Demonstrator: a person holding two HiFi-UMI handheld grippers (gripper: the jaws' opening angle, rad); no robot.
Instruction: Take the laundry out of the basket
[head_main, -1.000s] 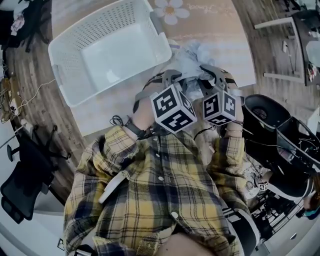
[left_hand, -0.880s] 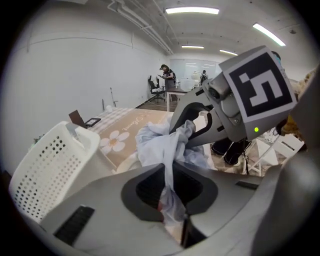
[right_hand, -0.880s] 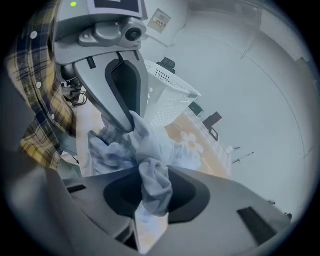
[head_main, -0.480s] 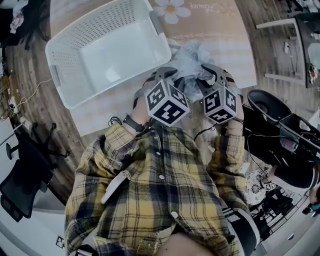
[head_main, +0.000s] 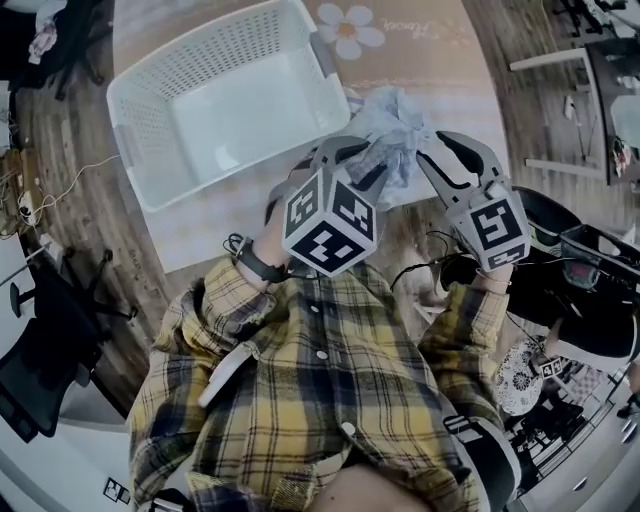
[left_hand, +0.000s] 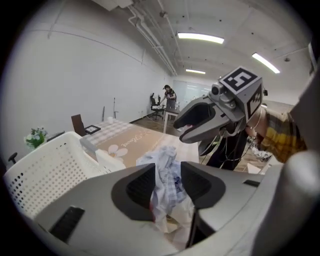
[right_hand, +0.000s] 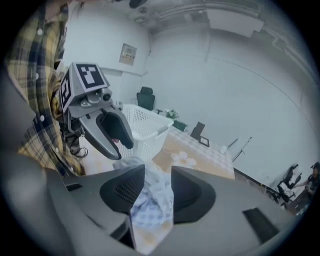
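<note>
The white laundry basket (head_main: 215, 100) stands empty on the table at upper left, and shows as well in the left gripper view (left_hand: 42, 170) and the right gripper view (right_hand: 145, 122). A crumpled pale checked cloth (head_main: 395, 130) lies on the table just right of the basket. My left gripper (head_main: 352, 162) is at the cloth's near-left edge. Its jaws are opening with the cloth (left_hand: 165, 167) showing in the gap. My right gripper (head_main: 448, 162) is off to the cloth's right, jaws opening, pads clear of the cloth (right_hand: 152, 200).
A beige mat with a flower print (head_main: 350, 22) covers the table (head_main: 200, 230) under the basket. A black office chair (head_main: 40, 350) stands at the left. Black equipment and cables (head_main: 570, 270) crowd the right. The person's plaid shirt (head_main: 320, 400) fills the lower middle.
The right gripper has swung right, away from the left gripper and the cloth. Both pairs of jaws have spread. The cloth now lies loose on the table.
</note>
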